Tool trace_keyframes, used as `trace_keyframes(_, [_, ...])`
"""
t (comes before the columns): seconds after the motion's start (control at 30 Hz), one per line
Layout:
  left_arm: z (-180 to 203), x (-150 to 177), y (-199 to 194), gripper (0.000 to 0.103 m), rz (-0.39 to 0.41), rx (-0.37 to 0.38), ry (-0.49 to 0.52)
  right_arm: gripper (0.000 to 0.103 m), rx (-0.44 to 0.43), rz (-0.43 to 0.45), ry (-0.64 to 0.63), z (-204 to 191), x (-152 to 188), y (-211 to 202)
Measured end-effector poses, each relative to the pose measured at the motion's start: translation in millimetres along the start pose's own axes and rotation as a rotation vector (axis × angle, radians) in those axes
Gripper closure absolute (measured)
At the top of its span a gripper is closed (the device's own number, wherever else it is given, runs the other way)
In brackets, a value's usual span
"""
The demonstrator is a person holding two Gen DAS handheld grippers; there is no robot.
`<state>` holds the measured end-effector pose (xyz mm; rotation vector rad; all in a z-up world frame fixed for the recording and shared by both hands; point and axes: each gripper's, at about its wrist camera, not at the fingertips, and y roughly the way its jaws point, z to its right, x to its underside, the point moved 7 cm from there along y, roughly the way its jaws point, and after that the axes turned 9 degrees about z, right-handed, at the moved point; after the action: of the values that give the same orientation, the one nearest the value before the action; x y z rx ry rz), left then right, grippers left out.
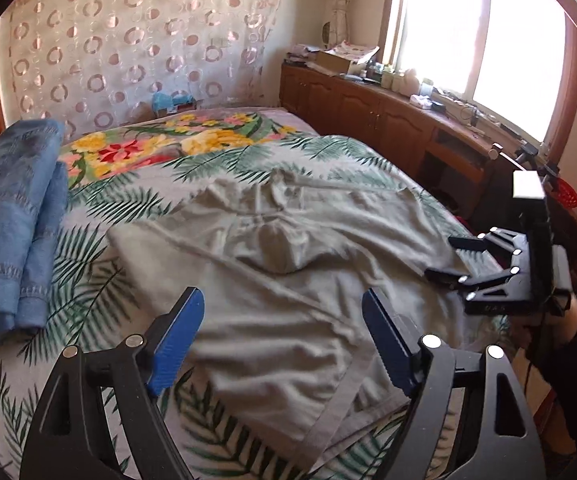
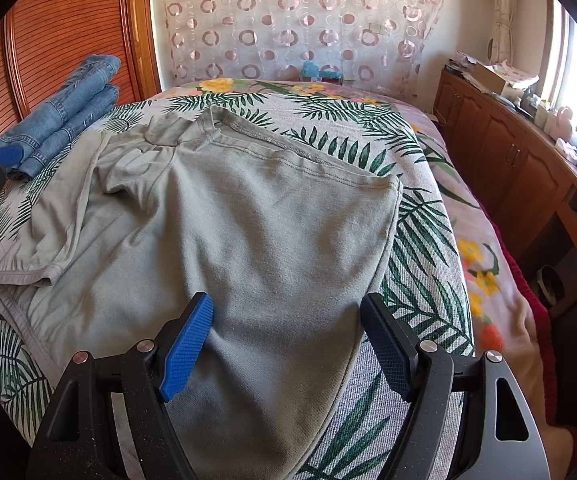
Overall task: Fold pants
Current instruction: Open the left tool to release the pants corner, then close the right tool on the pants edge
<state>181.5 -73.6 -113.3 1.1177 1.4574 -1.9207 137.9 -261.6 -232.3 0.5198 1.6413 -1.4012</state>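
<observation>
While both jaws stand wide and grip nothing, the grey pants (image 2: 224,216) lie rumpled on the bed (image 2: 420,216), just ahead of the right hand-held gripper (image 2: 288,344) and left hand-held gripper (image 1: 284,340). Risk: pinching one layer only, or bedspread too, dragging the fold askew.

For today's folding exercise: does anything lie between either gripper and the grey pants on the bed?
Nothing visible does. The left gripper and right gripper both stand open directly over the grey pants. The folded jeans lie apart, off to one side.
</observation>
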Motion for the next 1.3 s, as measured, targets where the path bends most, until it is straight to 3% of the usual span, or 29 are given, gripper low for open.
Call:
trace_keyframes(0.27, [-28,37,-9,0.021,-0.028,-0.057,-0.04,0.025,0.02,0.018,-0.004,1,-2,-6])
trace_keyframes(0.4, [-33,48,-15,0.021,-0.027,-0.078,-0.043,0.025,-0.028,0.06,0.002,-11,-8,-24])
trace_keyframes(0.53, [-34,58,-18,0.021,-0.033,-0.08,-0.057,0.045,-0.105,0.091,-0.026,-41,-16,-38])
trace_keyframes(0.73, [-35,68,-19,0.021,-0.045,-0.089,-0.056,0.064,-0.23,0.088,-0.038,-82,-18,-36])
trace_keyframes(1.0, [-39,82,-18,0.021,-0.065,-0.102,-0.087,0.067,-0.31,0.051,-0.048,-114,-18,-7])
trace_keyframes(1.3, [-40,87,-23,0.021,-0.044,-0.101,-0.118,0.073,-0.322,0.012,-0.04,-124,-18,19])
